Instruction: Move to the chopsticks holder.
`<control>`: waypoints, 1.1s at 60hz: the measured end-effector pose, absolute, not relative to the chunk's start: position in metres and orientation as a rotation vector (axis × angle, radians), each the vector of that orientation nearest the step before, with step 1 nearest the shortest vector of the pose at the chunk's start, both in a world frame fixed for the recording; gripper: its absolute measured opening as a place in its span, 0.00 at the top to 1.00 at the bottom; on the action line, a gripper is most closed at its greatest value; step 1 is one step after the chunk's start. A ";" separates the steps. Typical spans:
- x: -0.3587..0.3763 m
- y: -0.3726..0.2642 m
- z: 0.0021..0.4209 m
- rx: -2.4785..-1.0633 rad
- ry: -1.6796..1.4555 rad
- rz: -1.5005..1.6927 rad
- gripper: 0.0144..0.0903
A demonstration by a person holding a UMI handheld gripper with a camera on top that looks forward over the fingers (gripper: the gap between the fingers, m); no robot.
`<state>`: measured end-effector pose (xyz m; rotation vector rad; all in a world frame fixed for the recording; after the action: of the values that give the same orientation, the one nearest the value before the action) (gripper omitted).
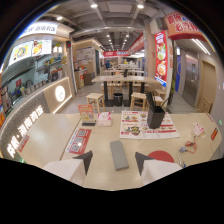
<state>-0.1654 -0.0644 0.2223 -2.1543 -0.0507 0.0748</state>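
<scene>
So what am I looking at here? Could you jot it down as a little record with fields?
place: eatery with tables and stools beyond
gripper: fingers open, nothing between them, above the table
just ahead of the fingers: grey flat object
chopsticks holder: dark, upright, standing on the menu sheet, beyond the fingers and to the right
other items: red leaflet, red round mat by the right finger
task state: holder not yet reached

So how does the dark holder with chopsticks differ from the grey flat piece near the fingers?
The chopsticks holder stands upright, dark, far beyond the fingers; the grey flat piece lies flat, paler, just ahead between them. The holder has sticks poking out; the grey piece carries nothing. Both rest on the table.
</scene>
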 end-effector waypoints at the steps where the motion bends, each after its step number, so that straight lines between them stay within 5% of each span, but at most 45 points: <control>1: -0.165 -0.064 0.222 -2.154 -0.051 0.077 0.07; 25: -0.061 -0.058 0.205 -2.197 0.007 -0.008 0.08; 66: 0.025 0.159 0.196 -2.132 -0.057 0.021 0.08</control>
<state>0.0253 0.1594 0.1960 -2.1324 -0.0567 0.0207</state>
